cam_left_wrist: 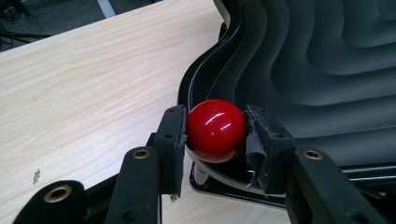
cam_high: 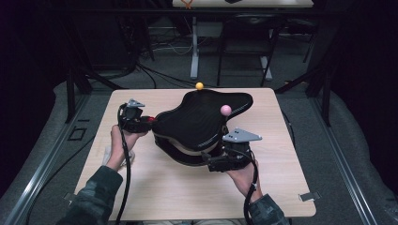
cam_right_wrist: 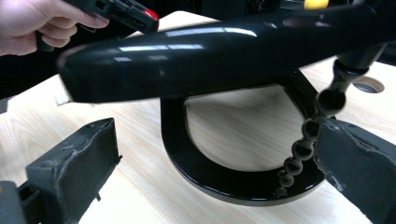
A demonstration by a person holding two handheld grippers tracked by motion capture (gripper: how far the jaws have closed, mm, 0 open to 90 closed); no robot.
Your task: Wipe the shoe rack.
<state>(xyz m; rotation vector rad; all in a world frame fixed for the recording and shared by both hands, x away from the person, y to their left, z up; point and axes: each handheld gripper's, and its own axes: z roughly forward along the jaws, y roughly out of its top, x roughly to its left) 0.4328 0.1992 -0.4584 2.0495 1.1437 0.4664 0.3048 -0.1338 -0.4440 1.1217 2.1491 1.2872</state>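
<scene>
A black wavy board (cam_high: 202, 117) sits tilted on a black ring base (cam_right_wrist: 224, 182) in the middle of the table. At its left end my left gripper (cam_high: 149, 121) is shut on a red ball knob (cam_left_wrist: 216, 129), with both pads pressed against it. A pink ball knob (cam_high: 225, 109) stands at the board's right side and a yellow one (cam_high: 199, 86) at its far edge. My right gripper (cam_right_wrist: 219, 154) is below the board's near right edge, its jaws wide open with nothing between them; a black beaded stem (cam_right_wrist: 317, 121) hangs beside its right jaw.
The light wooden table (cam_high: 155, 187) has bare surface in front of the board and at both sides. A round hole (cam_right_wrist: 368, 85) opens in the tabletop past the ring base. Beyond the table stand desk legs and cables on grey carpet.
</scene>
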